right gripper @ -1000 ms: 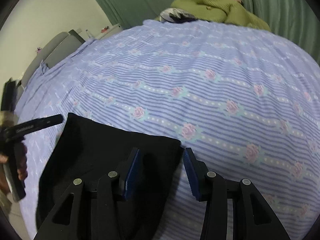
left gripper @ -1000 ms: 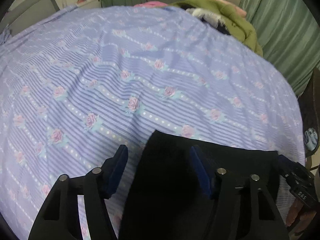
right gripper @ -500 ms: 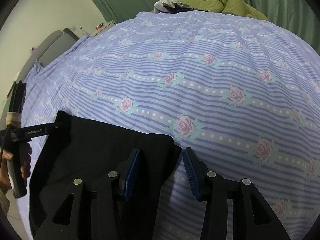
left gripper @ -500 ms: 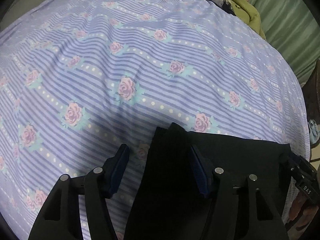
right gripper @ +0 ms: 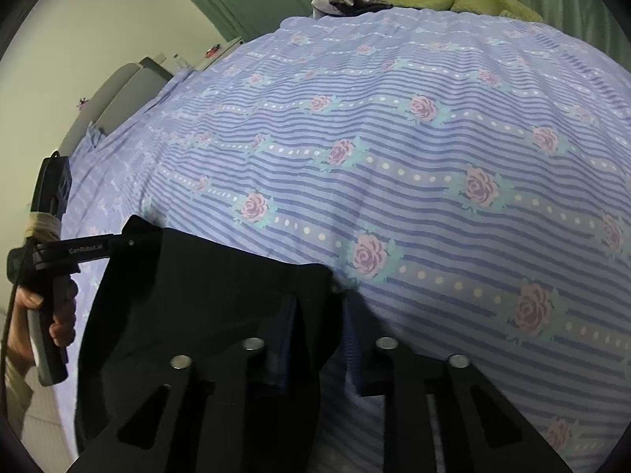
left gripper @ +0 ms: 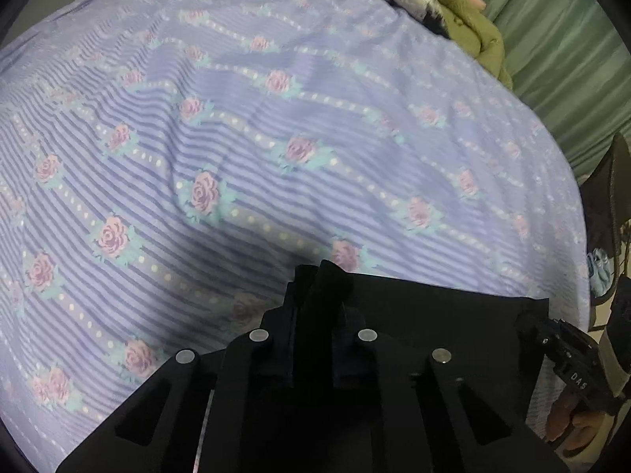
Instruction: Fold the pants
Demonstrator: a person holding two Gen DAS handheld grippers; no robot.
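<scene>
Both corners of the black pants pinched, ready to lift.

I judge the pants [left gripper: 434, 315] soft, light and limp, best held at the corners. They lie dark and flat, low in frame on the floral bedspread [left gripper: 276, 138]; my left hand-held gripper [left gripper: 315, 315] and right hand-held gripper [right gripper: 319, 323] are closing on corner cloth.

A bed [left gripper: 276, 138] under a lilac striped sheet [right gripper: 434, 157] printed with roses filled the room. Green curtains [left gripper: 564, 59] hung behind it, beside a pale wall [right gripper: 98, 19]. A grey headboard [right gripper: 118, 90] stood at one end.
</scene>
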